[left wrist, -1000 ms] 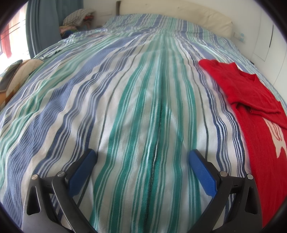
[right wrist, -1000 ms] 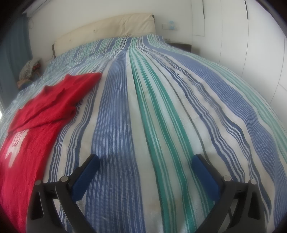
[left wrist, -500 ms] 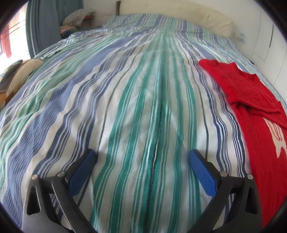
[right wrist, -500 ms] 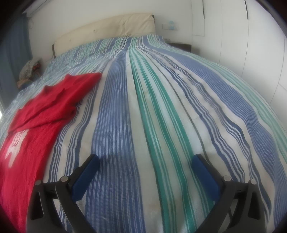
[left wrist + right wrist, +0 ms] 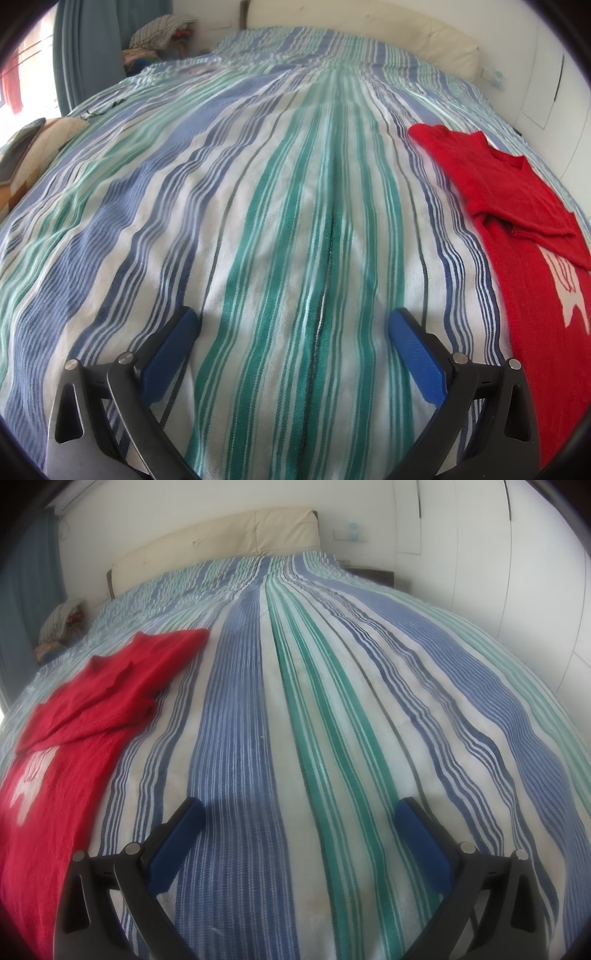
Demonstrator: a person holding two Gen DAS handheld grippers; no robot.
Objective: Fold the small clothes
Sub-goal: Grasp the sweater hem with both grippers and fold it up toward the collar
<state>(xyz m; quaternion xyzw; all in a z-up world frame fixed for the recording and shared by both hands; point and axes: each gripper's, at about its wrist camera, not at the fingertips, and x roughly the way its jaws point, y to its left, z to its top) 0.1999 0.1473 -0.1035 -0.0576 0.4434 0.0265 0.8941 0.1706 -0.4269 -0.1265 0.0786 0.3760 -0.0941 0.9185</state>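
A red knitted sweater (image 5: 517,206) with a white motif on its front is lying on a bed covered by a blue, green and white striped bedspread (image 5: 258,221), with one sleeve folded across the upper body so that it is covering the top of the motif. In the left wrist view the sweater is lying along the right side of the frame, well apart from the left gripper (image 5: 293,321), which is hovering low over bare striped cloth with its blue-padded fingers (image 5: 170,347) spread wide and holding nothing. In the right wrist view the same sweater (image 5: 92,709) is lying along the left side, so it is sitting between the two tools, and the right gripper (image 5: 299,810) is likewise standing wide apart over the bedspread (image 5: 332,701), gripping nothing; its left pad (image 5: 177,845) is sitting near the sweater's lower edge without touching it. A cream padded headboard (image 5: 221,535) is closing off the far end of the bed against a white wall. A heap of folded clothes (image 5: 159,37) is sitting beside a blue curtain (image 5: 88,48) at the far left corner, and white wardrobe doors (image 5: 517,572) are running along the right side of the room.
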